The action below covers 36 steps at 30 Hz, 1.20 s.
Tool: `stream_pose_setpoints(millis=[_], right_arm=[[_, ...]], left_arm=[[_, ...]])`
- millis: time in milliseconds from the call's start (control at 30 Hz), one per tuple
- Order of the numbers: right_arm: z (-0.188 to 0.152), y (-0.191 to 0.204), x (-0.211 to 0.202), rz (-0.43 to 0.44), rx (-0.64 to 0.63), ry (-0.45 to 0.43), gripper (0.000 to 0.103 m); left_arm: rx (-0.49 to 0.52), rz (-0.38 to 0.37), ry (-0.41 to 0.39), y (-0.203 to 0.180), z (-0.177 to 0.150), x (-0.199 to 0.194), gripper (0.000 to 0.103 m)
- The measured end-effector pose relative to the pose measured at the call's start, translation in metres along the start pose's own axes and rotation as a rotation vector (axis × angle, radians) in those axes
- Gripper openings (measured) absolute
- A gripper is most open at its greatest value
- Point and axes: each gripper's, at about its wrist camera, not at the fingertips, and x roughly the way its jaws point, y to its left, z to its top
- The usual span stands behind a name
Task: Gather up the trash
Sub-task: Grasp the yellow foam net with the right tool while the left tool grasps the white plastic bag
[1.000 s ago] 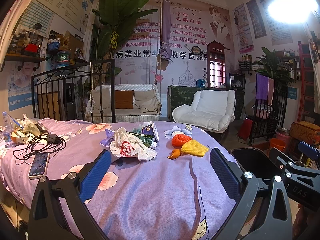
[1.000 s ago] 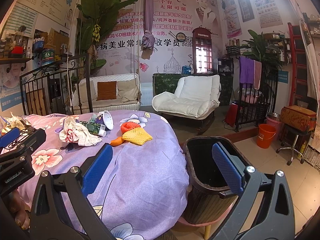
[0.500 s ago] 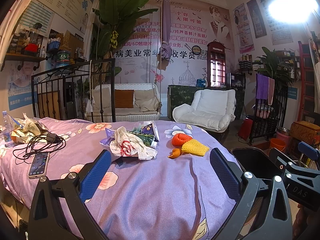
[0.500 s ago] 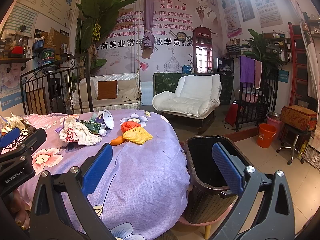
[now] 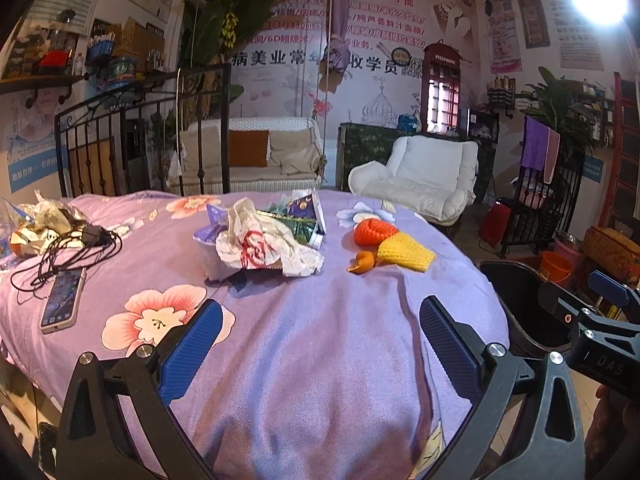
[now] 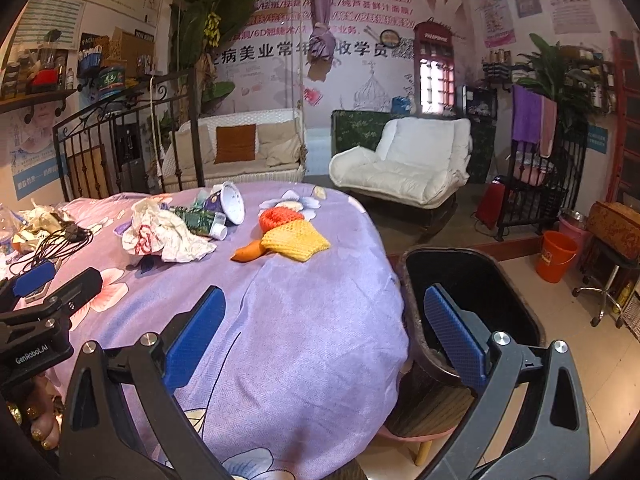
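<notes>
Two grippers hover over the near edge of the counter, both with jaws spread wide and nothing between them — the left gripper (image 5: 320,344) faces the middle of the purple flowered cloth, the right gripper (image 6: 324,332) straddles the right edge with one finger over the cloth and the other over the black bin (image 6: 472,292). No trash has been lifted yet, so the task looks to be at its very start: the approach. Toward the far edge lies the pile — a crumpled white plastic bag (image 5: 264,246) with red print, a green tube (image 6: 198,220) and a tipped purple-and-white cup (image 6: 228,202) touching it, and just to its right an orange foam net (image 5: 374,232), a yellow foam net (image 5: 404,254) and a scrap of orange peel (image 5: 362,262). The bin stands just beside the right edge, mouth open and seemingly empty. The phone (image 5: 62,300) and the tangled black cable (image 5: 72,246) near the left edge are probably not trash. Next, I judge, one gripper must reach forward, descend on a piece — the foam nets lie closest to the bin — close on it, and carry it over the rim.
</notes>
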Motion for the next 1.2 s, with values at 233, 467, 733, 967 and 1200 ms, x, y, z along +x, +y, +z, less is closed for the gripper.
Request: stream_pose_setpoints(millis=[233,467,733,967,1200], right_arm=[[0.011,0.013,0.058,0.115,-0.057,0.137,0.099],[0.029,0.018,0.12,0.168,-0.139,0.272,0.099],[0.046,0.026,0.17,0.144,-0.162,0.314,0.099],[0.054,0.031,0.232,0.085,-0.242,0.427,0.096],[0.051,0.028,0.261,0.066,-0.3,0.502,0.059]], left_arm=[[-0.043,0.002,0.1,0.032,0.014,0.034,0.098],[-0.11,-0.023,0.19,0.056,0.031,0.075,0.098],[-0.138,-0.021,0.26,0.065,0.044,0.111,0.098],[-0.192,-0.043,0.287,0.073,0.051,0.128,0.098],[-0.234,-0.043,0.313,0.078,0.052,0.141,0.098]])
